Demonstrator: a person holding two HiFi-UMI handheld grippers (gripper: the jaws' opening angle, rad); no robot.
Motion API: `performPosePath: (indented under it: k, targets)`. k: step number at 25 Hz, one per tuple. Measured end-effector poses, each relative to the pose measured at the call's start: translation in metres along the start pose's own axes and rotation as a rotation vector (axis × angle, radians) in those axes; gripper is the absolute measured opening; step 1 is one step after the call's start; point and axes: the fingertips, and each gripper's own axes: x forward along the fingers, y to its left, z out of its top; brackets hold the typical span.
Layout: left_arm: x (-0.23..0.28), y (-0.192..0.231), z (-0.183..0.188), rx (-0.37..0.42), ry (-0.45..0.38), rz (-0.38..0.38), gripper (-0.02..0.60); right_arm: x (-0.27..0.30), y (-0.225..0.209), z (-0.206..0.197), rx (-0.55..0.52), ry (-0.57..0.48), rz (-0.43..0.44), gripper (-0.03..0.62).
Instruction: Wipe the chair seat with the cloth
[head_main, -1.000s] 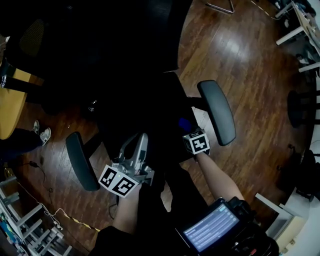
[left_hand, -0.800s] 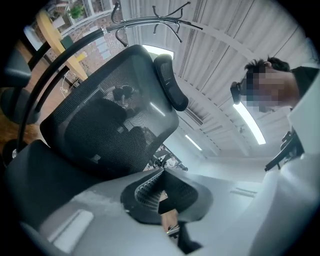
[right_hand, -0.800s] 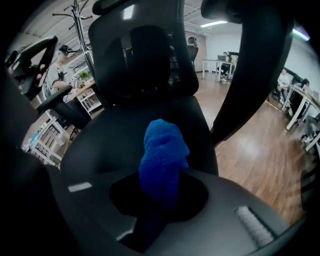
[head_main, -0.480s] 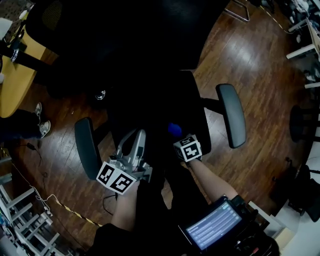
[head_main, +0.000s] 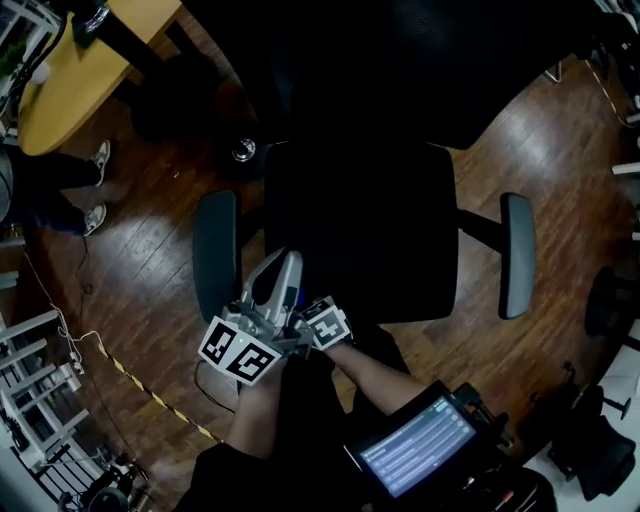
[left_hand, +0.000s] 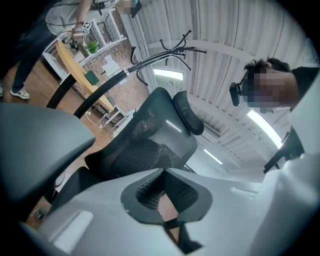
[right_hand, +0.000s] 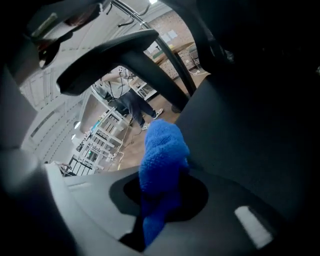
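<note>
Right hand-held gripper (head_main: 300, 312), clamping cloth (right_hand: 162, 150), further left on seat (head_main: 370, 230); left hand-held gripper (head_main: 285, 270) closed.

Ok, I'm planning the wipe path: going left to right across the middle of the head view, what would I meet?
Person's white shoes → grey armrest → black chair seat → second grey armrest.

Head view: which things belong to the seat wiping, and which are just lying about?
In the job: chair seat, blue cloth, right gripper holding it.
Just about: left gripper, yellow table, lit screen.
</note>
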Motion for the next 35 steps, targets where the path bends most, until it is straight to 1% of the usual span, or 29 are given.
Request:
performPosePath:
  k: [2, 6, 8, 11, 15, 18, 21, 23, 26, 30, 33, 35]
  targets:
    - [-0.006, 0.006, 0.003, 0.001, -0.012, 0.016, -0.008, 0.005, 0.0, -0.003, -0.006, 0.007, 0.002, 0.049]
    - [-0.011, 0.015, 0.003, 0.004, -0.021, 0.037, -0.008, 0.0, -0.001, 0.001, 0.0, 0.01, 0.046, 0.049]
    - [-0.008, 0.016, 0.0, 0.011, -0.009, 0.029, -0.008, -0.003, -0.01, -0.003, 0.017, 0.011, 0.035, 0.049]
    - [0.0, 0.011, -0.012, 0.027, 0.033, 0.007, -0.008, -0.011, -0.037, -0.019, 0.065, 0.014, -0.011, 0.049]
    - [0.019, 0.004, -0.04, 0.027, 0.104, -0.018, -0.008, -0.044, -0.084, -0.033, 0.135, -0.012, -0.094, 0.049]
    - [0.034, -0.004, -0.063, 0.023, 0.173, -0.056, -0.008, -0.08, -0.122, -0.046, 0.226, -0.045, -0.163, 0.049]
    - [0.049, -0.02, -0.08, 0.023, 0.211, -0.108, -0.008, -0.122, -0.154, -0.061, 0.344, -0.055, -0.225, 0.049]
    - [0.06, -0.03, -0.093, 0.034, 0.239, -0.136, -0.008, -0.149, -0.175, -0.071, 0.381, -0.071, -0.258, 0.049]
    - [0.069, -0.042, -0.117, 0.047, 0.291, -0.167, -0.008, -0.185, -0.199, -0.078, 0.369, -0.123, -0.289, 0.049]
    - [0.074, -0.055, -0.14, 0.052, 0.34, -0.189, -0.008, -0.208, -0.211, -0.085, 0.371, -0.147, -0.314, 0.048]
    - [0.073, -0.059, -0.146, 0.055, 0.349, -0.191, -0.008, -0.21, -0.213, -0.088, 0.354, -0.149, -0.334, 0.048]
    - [0.07, -0.059, -0.142, 0.06, 0.348, -0.184, -0.008, -0.213, -0.209, -0.081, 0.341, -0.167, -0.322, 0.049]
